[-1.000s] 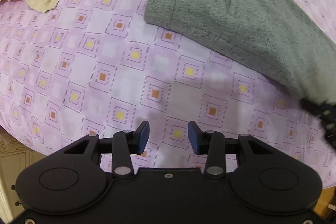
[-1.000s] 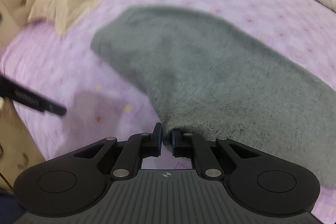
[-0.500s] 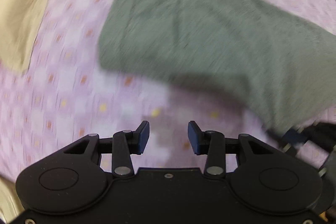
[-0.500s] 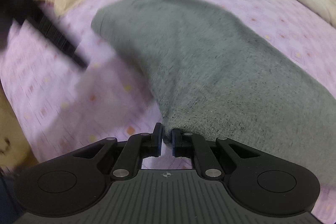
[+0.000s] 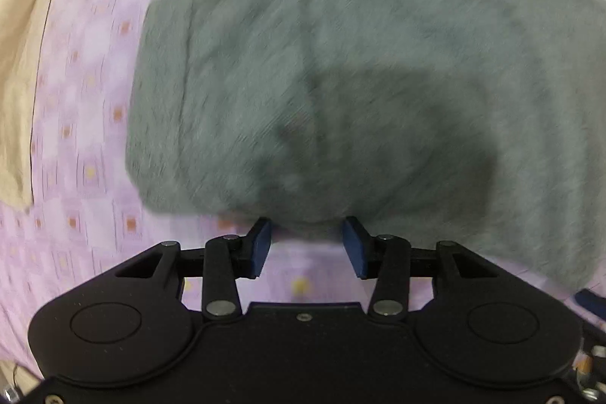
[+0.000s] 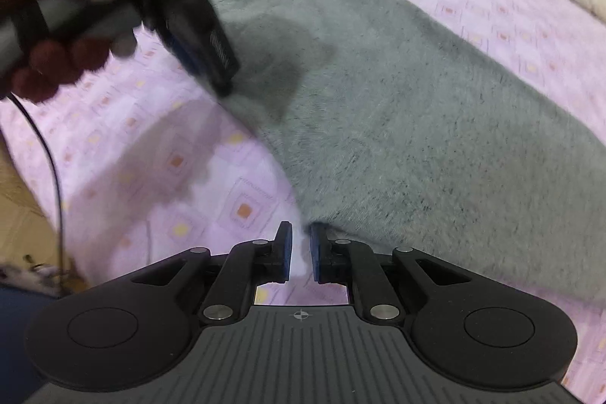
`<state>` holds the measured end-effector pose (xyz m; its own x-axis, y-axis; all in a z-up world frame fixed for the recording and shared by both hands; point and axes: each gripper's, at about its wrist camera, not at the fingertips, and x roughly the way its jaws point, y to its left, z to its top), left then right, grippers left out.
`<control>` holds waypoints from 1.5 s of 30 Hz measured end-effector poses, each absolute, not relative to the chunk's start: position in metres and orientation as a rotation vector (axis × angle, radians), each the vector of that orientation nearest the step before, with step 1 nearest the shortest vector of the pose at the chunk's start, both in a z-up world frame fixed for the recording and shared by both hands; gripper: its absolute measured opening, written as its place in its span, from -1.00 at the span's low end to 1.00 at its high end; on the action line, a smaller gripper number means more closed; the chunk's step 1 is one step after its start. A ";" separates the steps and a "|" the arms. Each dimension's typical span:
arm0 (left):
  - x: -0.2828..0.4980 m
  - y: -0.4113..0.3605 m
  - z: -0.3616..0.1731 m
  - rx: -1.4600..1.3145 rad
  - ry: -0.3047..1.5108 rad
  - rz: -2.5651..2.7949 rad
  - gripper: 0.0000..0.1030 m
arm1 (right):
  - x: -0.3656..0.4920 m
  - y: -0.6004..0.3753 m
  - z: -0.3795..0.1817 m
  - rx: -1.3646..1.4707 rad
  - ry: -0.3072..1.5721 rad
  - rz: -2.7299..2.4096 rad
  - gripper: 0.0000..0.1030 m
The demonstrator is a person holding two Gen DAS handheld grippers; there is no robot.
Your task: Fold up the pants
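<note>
Left gripper (image 5: 306,245): jaws spread, just been opening, nothing between them; near edge of the grey pants (image 5: 341,93) lies just beyond the fingertips, on the lilac patterned bedsheet (image 5: 87,199). Right gripper (image 6: 301,252): jaws just opened a narrow gap showing sheet; pants corner beside the right fingertip, apparently not pinched

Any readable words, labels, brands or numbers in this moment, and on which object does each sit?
No text can be read.
Left tool: a pale striped patch, perhaps a label, on its side, too blurred to read.
Right tool: only a crosshair mark on its body, no lettering.
Pants and sheet: no print, only a square pattern on the sheet.
</note>
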<state>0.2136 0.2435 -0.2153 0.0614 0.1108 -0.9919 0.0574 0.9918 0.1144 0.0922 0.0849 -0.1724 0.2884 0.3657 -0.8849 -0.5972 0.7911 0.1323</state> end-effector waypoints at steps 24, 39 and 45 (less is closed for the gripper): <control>0.137 0.211 -0.148 0.184 1.278 -0.096 0.04 | 0.114 0.021 -0.180 -0.039 1.065 0.374 -0.78; 0.100 0.006 -0.174 0.567 1.148 -0.328 0.13 | 0.098 -0.150 -0.183 0.105 1.106 0.184 -0.78; 0.126 -0.020 -0.190 0.565 1.214 -0.291 -0.66 | 0.102 -0.193 -0.185 0.148 1.110 0.184 -0.78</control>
